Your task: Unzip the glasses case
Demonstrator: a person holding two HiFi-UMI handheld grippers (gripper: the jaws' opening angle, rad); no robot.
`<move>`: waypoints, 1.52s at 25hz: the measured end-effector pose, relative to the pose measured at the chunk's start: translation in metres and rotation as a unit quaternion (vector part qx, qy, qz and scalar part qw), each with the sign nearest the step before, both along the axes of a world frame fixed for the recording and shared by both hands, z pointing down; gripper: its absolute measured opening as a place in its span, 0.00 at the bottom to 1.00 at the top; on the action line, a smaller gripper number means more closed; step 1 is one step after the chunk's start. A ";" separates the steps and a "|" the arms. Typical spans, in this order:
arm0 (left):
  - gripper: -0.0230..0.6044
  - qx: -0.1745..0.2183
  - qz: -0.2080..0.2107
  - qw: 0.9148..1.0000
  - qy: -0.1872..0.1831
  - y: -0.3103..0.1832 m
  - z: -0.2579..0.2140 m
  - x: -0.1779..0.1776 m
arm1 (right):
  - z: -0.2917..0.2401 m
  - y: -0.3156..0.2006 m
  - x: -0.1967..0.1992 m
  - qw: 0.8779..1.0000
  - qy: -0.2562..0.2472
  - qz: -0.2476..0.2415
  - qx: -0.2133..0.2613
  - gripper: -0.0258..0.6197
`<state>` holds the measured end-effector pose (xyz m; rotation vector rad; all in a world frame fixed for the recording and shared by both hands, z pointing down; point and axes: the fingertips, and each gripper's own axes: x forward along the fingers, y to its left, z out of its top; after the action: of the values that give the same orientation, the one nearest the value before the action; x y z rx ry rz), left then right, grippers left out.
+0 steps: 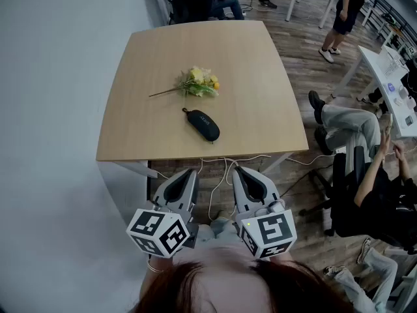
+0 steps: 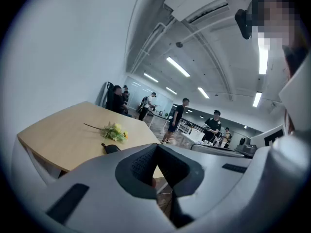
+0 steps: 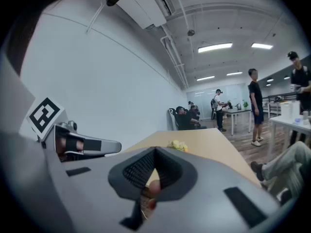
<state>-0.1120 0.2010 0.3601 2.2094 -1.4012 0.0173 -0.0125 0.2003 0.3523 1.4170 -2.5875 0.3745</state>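
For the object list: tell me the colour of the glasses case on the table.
The glasses case is black; the head view shows it best.

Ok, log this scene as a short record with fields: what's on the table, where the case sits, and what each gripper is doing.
surface: light wooden square table
target: black oval glasses case, lying near the table's front edge, looks closed
other item: sprig of yellow artificial flowers, beyond the case, apart from it
left gripper: jaws together, empty, short of the table
right gripper: jaws together, empty, short of the table
progress: case untouched
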 end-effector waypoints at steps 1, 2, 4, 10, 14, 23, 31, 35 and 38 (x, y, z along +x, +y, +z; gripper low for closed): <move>0.03 0.000 -0.002 1.000 0.000 -0.001 0.000 0.001 | 0.000 -0.001 0.002 1.000 0.000 -0.001 0.000 0.06; 0.03 -0.001 -0.003 1.000 0.001 -0.002 0.001 0.002 | 0.000 -0.003 0.004 1.000 0.000 -0.002 0.000 0.06; 0.03 -0.002 -0.005 1.000 0.002 -0.003 0.002 0.005 | 0.000 -0.005 0.008 1.000 -0.002 -0.003 0.000 0.06; 0.03 -0.013 -0.006 1.000 0.008 -0.003 0.006 0.008 | 0.003 -0.010 0.014 1.000 -0.021 -0.012 -0.013 0.06; 0.03 -0.018 -0.009 1.000 0.009 -0.011 0.010 0.007 | 0.006 -0.018 0.017 0.999 -0.026 -0.010 -0.019 0.06; 0.03 -0.036 0.001 0.999 0.014 -0.057 0.028 -0.001 | 0.011 -0.060 0.016 1.000 -0.022 0.004 -0.009 0.06; 0.03 -0.065 0.014 0.997 0.028 -0.103 0.050 -0.013 | 0.010 -0.104 0.006 1.000 -0.021 0.012 0.001 0.06; 0.03 -0.081 0.018 0.996 0.030 -0.124 0.062 -0.021 | 0.012 -0.124 0.002 1.000 -0.016 0.019 -0.002 0.06; 0.04 -0.092 0.021 0.995 0.021 -0.138 0.074 -0.029 | 0.016 -0.136 -0.002 1.000 -0.010 0.026 -0.006 0.06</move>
<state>-0.1413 0.0627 0.4344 2.0754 -1.2765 0.1095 -0.0143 0.0644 0.3681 1.4865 -2.5645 0.4135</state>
